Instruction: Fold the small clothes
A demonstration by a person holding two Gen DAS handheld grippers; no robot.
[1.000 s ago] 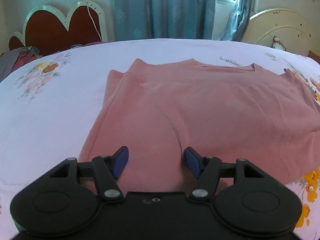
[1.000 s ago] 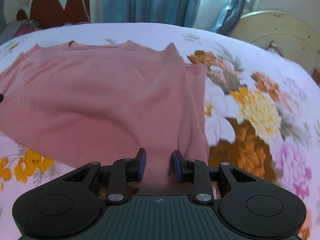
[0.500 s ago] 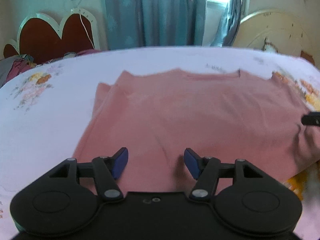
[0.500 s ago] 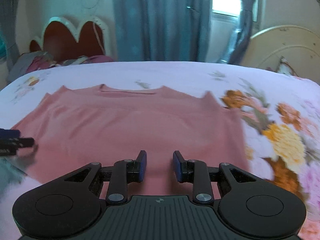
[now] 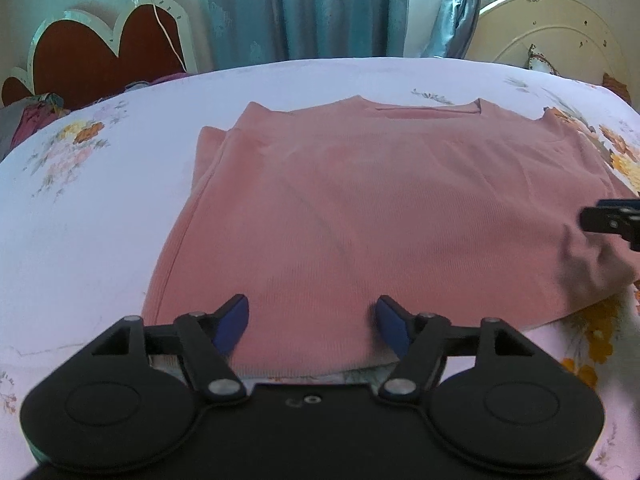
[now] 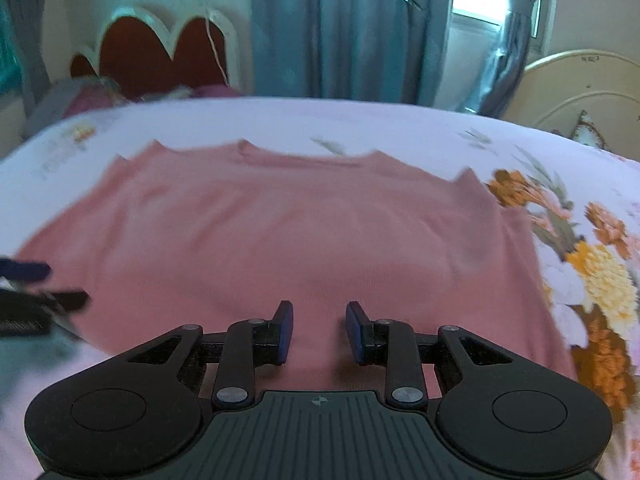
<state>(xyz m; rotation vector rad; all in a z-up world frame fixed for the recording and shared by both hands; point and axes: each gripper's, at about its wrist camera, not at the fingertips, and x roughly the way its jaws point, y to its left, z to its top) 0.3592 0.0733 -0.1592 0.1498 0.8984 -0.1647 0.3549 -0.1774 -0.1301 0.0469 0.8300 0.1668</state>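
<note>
1. No readable writing, brand or label anywhere in either view. Only mark I can see is a small crosshair symbol on my right tool's body.
2. No containers in view, so nothing to report there.
3. Left tool (image 5: 313, 322): jaws are opening, blue pads spread wide. The near hem of the pink shirt (image 5: 380, 208) lies between and under the pads; neither pad presses on it. Not gripping.
4. Right tool (image 6: 319, 332): jaws partly apart with a narrow gap. Pink fabric sits below the gap, nothing is pinched. Not gripping.
5. The shirt lies flat on the bed sheet (image 5: 88, 216), straight ahead of both tools, neckline at the far side, hem nearest to me. The sleeve to the left of my left tool is folded in along the body; there is a ruffled bump at the near corner to the right of my left tool.
6. Right tool's tip shows at the right edge of the left wrist view, just beside that ruffled corner. Left tool shows blurred at the left edge of the right wrist view, by the shirt's near left edge.
7. The sheet is white with a floral print, heaviest to the right of my right tool.
8. Beyond the bed: red scalloped headboard (image 5: 100, 52), blue curtains (image 5: 304, 8), cream round headboard (image 5: 552, 32).
</note>
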